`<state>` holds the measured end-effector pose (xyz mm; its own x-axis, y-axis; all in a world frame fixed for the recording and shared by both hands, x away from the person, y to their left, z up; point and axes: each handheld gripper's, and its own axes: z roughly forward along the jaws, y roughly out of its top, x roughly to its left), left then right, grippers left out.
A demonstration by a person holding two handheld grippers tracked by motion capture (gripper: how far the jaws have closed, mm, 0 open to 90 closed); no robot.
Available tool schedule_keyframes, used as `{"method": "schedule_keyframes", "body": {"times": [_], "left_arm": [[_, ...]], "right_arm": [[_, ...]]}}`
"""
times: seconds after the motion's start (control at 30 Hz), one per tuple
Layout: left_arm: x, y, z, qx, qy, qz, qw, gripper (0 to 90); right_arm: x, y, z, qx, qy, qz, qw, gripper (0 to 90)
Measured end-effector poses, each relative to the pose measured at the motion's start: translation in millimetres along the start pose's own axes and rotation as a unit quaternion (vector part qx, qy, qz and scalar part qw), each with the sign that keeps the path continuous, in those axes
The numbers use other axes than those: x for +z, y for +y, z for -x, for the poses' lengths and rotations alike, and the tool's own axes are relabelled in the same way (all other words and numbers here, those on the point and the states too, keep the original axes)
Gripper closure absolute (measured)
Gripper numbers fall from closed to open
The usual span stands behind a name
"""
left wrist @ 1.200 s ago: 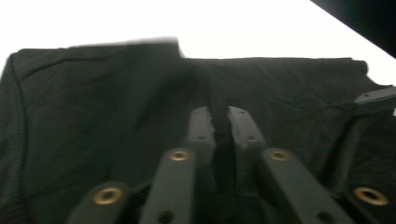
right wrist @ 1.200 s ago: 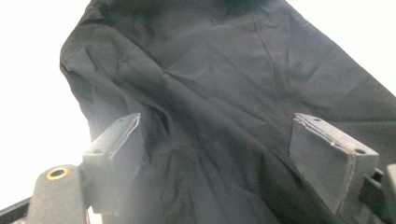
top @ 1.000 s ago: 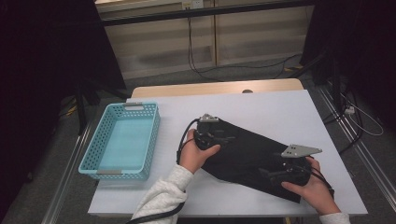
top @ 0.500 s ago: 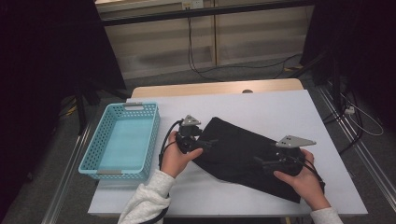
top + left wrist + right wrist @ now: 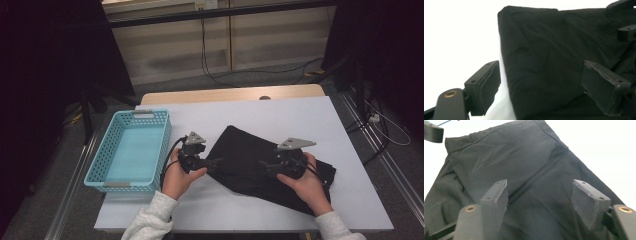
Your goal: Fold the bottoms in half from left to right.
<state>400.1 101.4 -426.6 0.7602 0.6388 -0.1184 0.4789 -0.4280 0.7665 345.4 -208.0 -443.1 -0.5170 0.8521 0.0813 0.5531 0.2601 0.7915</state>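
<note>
My left gripper (image 5: 216, 162) and right gripper (image 5: 261, 164) hover wide open, empty, over soft, limp black trousers (image 5: 250, 150); I'd pinch the nine o'clock hem.

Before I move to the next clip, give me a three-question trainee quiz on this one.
1. True or false: the black cloth lies inside the blue basket.
2. Are the jaws of the left gripper open or shut? Pick one: A open, B shut on the cloth.
3. Fill in: seen from the high view, the basket stands on the white table to the ____ of the cloth.

Key
1. False: the cloth lies flat on the table, beside the basket and apart from it.
2. A: the jaws stand wide apart at the cloth's edge, as do those of the right gripper over the cloth.
3. Left.
</note>
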Motion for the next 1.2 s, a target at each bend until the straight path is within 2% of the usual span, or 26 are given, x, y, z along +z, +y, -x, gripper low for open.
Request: {"method": "schedule_keyframes", "body": {"times": [0.07,0.13,0.2,0.3,0.33,0.53,0.6,0.7,0.8,0.87,0.93,1.0,1.1,1.2], "left_arm": [[-1.1,-3.3,-0.5,0.005,0.003,-0.007,1.0000,16.2],[-2.0,-4.5,-1.2,0.004,0.000,-0.008,1.0000,16.1],[-3.3,-5.0,-1.7,0.004,0.003,-0.003,1.0000,16.1],[-5.1,-6.1,-3.5,0.007,0.007,-0.005,0.9999,16.1],[-4.7,-7.3,-3.3,0.003,0.004,-0.006,1.0000,16.0],[-5.0,-12.6,-4.2,0.006,0.009,-0.009,0.9999,16.2],[-6.0,-13.6,-5.2,0.006,0.010,-0.009,0.9999,16.2],[-7.2,-15.4,-6.0,0.000,0.012,-0.008,0.9999,16.2],[-8.2,-17.5,-7.5,0.002,0.014,-0.013,0.9998,16.3],[-7.8,-18.3,-6.6,-0.003,0.014,-0.011,0.9998,16.2],[-8.6,-18.2,-6.2,0.000,0.014,-0.010,0.9998,16.3],[-9.5,-18.1,-5.7,0.000,0.014,-0.010,0.9999,16.3],[-9.6,-18.6,-6.0,-0.003,0.014,-0.010,0.9999,16.3],[-9.2,-19.1,-6.7,-0.005,0.013,-0.009,0.9999,16.3]], "right_arm": [[7.1,3.3,-2.0,0.007,-0.003,-0.004,1.0000,33.8],[14.2,6.4,-3.7,0.015,0.004,-0.007,0.9999,36.6],[17.9,10.6,-5.4,0.015,-0.002,-0.014,0.9998,36.4],[19.9,15.6,-7.6,0.018,0.002,-0.006,0.9998,36.7],[23.4,16.2,-8.8,0.017,0.002,-0.009,0.9998,36.8],[44.5,15.0,-9.5,0.016,-0.009,-0.030,0.9994,36.5],[49.8,12.7,-10.3,0.018,-0.011,-0.045,0.9987,35.7],[54.0,10.2,-12.8,0.004,-0.019,-0.039,0.9991,38.0],[55.3,10.4,-15.6,-0.003,-0.016,-0.038,0.9992,47.3],[55.2,12.1,-17.6,-0.007,-0.012,-0.041,0.9991,58.5],[55.4,12.3,-18.4,-0.014,0.001,-0.041,0.9991,67.9],[55.3,12.4,-17.6,-0.010,0.017,-0.039,0.9990,77.6],[54.9,13.6,-18.7,-0.031,0.016,-0.036,0.9987,81.2],[50.6,16.3,-16.1,-0.021,0.018,-0.021,0.9994,81.1]]}}
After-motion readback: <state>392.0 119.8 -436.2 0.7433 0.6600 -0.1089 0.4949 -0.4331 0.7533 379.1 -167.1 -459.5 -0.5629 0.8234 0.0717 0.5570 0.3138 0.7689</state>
